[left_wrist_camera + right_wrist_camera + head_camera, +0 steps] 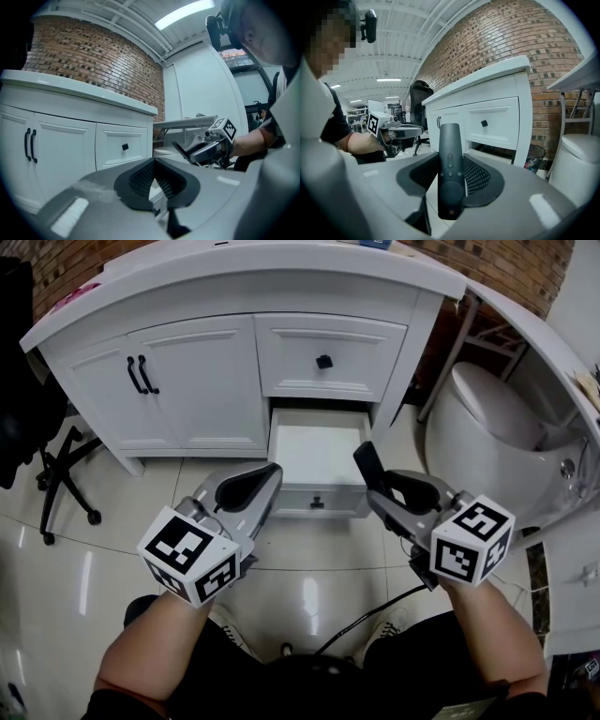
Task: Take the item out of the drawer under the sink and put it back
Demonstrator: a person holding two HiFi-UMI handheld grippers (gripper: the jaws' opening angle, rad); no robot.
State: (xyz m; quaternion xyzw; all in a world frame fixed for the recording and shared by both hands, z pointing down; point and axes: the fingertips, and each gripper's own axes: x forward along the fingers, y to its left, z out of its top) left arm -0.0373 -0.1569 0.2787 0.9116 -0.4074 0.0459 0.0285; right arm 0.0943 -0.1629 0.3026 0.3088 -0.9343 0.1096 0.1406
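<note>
**White vanity, bottom drawer open: remote is out, the return is not yet done**

White cabinetry fills the background under a curved sink top, with a brick wall behind, glossy floor tiles below and a toilet (478, 423) to the right. The vanity (187, 390) has two doors with black handles and, beside them, an upper drawer (328, 357) that is closed. Beneath it the lower drawer (316, 451) is pulled out toward the person. Its white bottom looks bare, though its near end is partly covered by the two tools, so a small thing there could be missed.

The right gripper (382, 486) is clenched on a slim black remote (450, 173). In the right gripper view the remote stands upright between the ribbed fingers (476, 176), its buttons facing the camera and its top rising well above them. From the head view the remote sits above the drawer's front right corner, clear of the drawer and not touching it.

The left gripper (258, 486) hangs near the drawer's front left corner. Its fingers (140, 178) are spread, with nothing between them.

By my reading, the first half of the task is done: the item is out and firmly held. What remains is to lower the remote into the open drawer, release it there, and probably push the drawer shut, for which the free left tool is well placed.
</note>
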